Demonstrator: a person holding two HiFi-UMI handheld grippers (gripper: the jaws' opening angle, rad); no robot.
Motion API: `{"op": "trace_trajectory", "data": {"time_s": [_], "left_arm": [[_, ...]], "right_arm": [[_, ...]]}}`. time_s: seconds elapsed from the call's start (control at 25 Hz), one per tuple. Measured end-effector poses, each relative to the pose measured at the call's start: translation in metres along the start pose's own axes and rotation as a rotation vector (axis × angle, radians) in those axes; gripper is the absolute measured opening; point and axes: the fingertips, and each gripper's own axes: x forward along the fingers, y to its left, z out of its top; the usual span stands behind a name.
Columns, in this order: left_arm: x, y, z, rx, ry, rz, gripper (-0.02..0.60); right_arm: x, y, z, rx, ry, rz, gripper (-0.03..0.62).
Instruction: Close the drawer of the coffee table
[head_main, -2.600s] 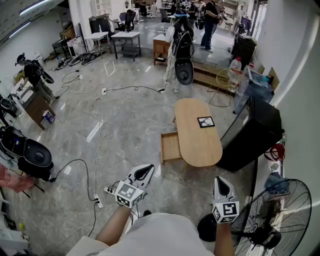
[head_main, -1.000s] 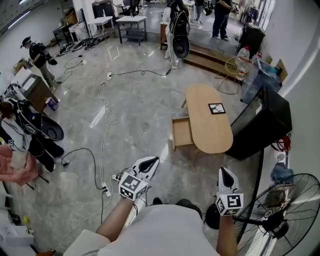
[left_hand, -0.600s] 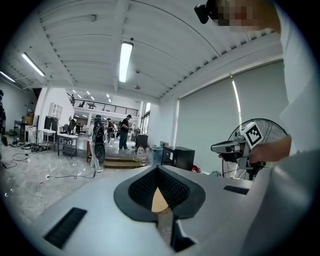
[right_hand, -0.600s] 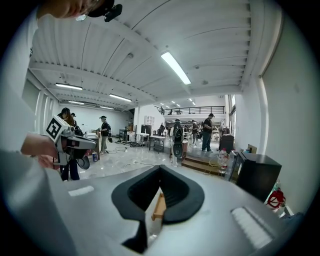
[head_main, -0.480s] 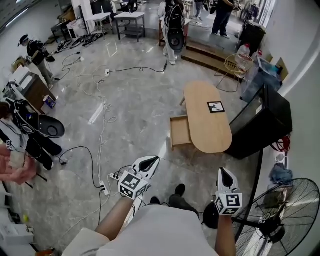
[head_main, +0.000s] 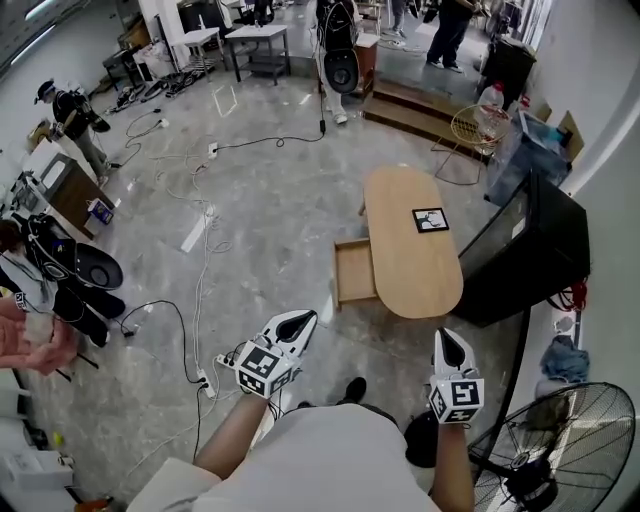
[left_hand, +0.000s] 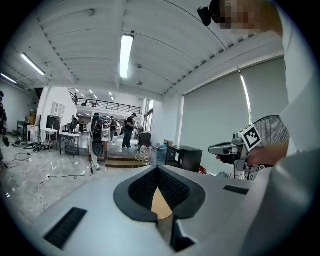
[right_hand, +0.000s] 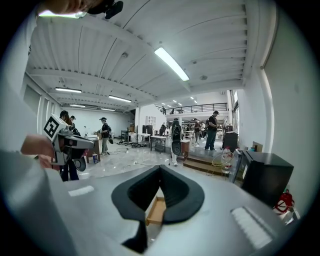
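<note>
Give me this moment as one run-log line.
drawer: open | coffee table: not reached | left gripper: shut, empty | right gripper: shut, empty | contact: none

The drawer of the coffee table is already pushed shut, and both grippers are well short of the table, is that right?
No, the drawer is not shut: the head view shows it pulled out from the long side of the coffee table. The left gripper and the right gripper are indeed well short of the table.
</note>
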Motion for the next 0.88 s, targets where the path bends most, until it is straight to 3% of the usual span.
{"op": "trace_trajectory", "data": {"time_s": [0.52, 0.88], "left_arm": [[0.106, -0.017, 0.016, 0.001, 0.019, 0.035, 0.006], [0.141, -0.015, 0.020, -0.022, 0.049, 0.048, 0.006]], "right_arm": [[0.044, -0.096, -0.007, -0.023, 0.022, 0.061, 0.011], [0.066, -0.124, -0.019, 0.005, 0.048, 0.085, 0.011]]}}
